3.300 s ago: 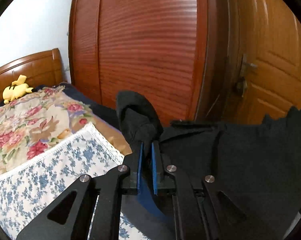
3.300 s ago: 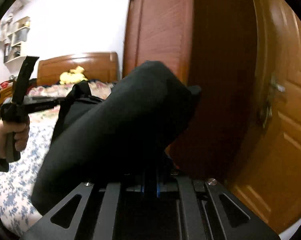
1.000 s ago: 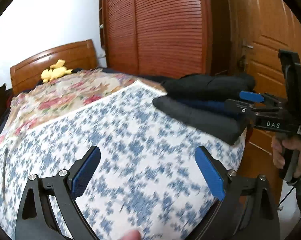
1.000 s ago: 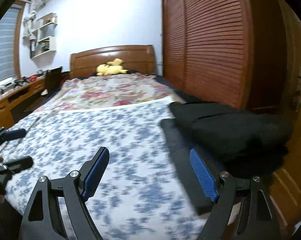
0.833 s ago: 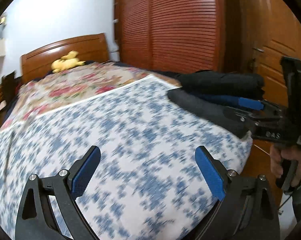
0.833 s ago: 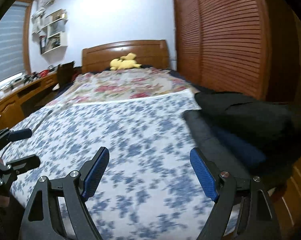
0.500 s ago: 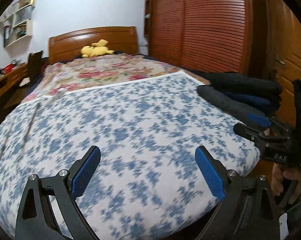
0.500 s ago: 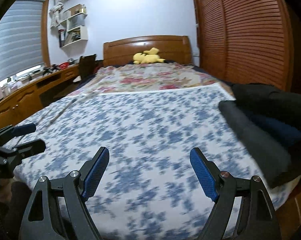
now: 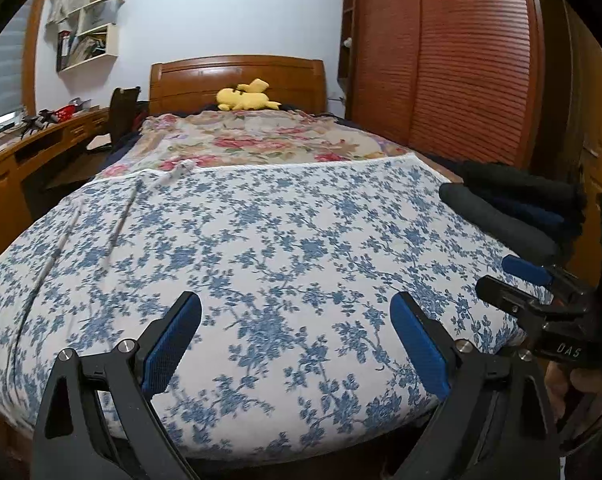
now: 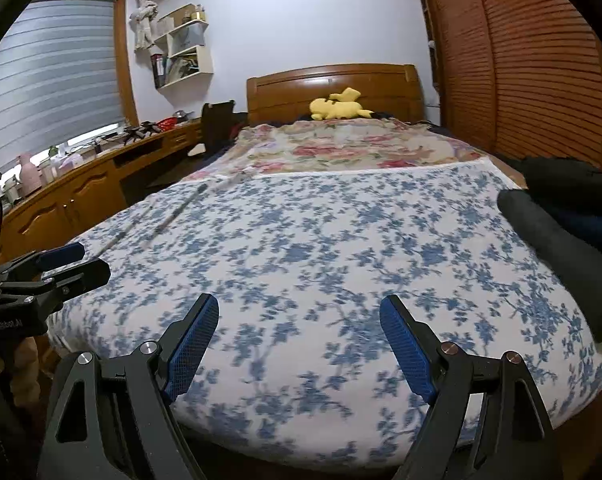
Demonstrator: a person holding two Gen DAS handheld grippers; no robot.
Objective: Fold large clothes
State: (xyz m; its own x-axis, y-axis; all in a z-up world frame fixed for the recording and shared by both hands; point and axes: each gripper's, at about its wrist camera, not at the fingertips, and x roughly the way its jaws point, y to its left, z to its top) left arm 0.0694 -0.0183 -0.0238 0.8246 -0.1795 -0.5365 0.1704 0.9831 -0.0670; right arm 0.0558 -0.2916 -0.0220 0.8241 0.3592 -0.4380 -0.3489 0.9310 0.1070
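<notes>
A stack of folded dark clothes (image 9: 513,208) lies on the right edge of the bed; it also shows in the right wrist view (image 10: 569,236). My left gripper (image 9: 297,344) is open and empty, held over the foot of the bed. My right gripper (image 10: 299,342) is open and empty too, near the foot of the bed. The right gripper shows at the right of the left wrist view (image 9: 541,300). The left gripper shows at the left of the right wrist view (image 10: 49,272). Both are well apart from the clothes.
The bed has a blue-flowered sheet (image 9: 261,240) and a rose-patterned blanket (image 9: 261,140) farther back. A yellow plush toy (image 9: 245,98) lies by the wooden headboard. A wooden desk (image 10: 81,184) runs along the left. A slatted wardrobe (image 9: 453,60) stands on the right.
Both grippers let go of the dark garment, which now lies folded on the stack. Both then opened and swung left, away from the stack, to face up the bed.
</notes>
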